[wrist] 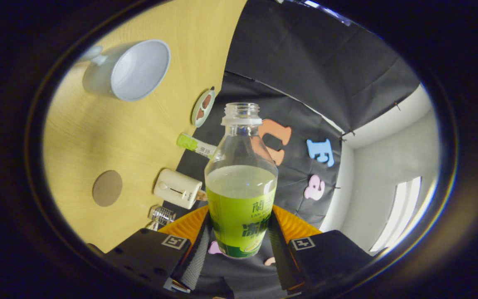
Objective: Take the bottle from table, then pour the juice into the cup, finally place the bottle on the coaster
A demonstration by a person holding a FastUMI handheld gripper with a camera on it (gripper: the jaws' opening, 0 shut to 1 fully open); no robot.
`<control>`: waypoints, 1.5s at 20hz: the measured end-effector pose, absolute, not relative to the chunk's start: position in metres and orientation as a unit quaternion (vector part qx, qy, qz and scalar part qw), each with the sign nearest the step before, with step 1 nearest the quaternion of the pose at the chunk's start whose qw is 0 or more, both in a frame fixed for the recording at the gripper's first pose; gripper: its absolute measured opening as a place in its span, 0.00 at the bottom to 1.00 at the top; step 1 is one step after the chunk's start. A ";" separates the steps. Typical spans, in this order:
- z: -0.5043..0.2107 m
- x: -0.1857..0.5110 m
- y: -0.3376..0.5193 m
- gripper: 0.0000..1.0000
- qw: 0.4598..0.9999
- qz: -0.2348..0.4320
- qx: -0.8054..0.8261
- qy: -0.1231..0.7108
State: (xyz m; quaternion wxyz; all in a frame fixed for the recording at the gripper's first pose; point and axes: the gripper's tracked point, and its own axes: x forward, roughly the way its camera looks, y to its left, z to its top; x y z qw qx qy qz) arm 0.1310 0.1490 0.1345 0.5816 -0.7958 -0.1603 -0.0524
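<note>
A pale wooden table (98, 137) fills the left side of the frame, tipped steeply, and black cloth hangs behind it on the right with a white wall past that.

The gripper (239, 245) is clenched on the bottle (241, 195). Both fingers press on the bottle's lower sides, over the green label, at the bottom middle of the frame. The bottle is up in the air, off the table. It has no cap on. Pale green juice fills it up to about where the label starts, and the top part is clear and empty.

The white cup (133, 70) sits at the upper left, with its open mouth showing. It looks empty. The round brown coaster (107, 188) lies at the lower left, well apart from the cup. Other things sit along the table's far edge: a small round plate (203, 108), a green tube (195, 144), a little white box (177, 188) and something clear and shiny (162, 214).

The bottle is thin clear plastic, so I think it is light but a bit squishy. Squeezing too hard could dent it and push juice up. The label may be slippery too. The low, wide part is a good place to hold, because it is the fattest and the juice weighs it down there. With no cap, the juice can slosh out, so tipping should be slow and right over the cup.
</note>
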 end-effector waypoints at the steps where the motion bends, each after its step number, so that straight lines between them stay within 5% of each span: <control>1: 0.133 0.131 0.145 0.76 0.599 -0.050 -0.784 -0.154; 15: 0.105 0.123 0.103 0.77 0.868 0.040 -0.494 -0.025; 30: 0.136 0.136 0.040 0.76 0.986 0.092 -0.140 0.009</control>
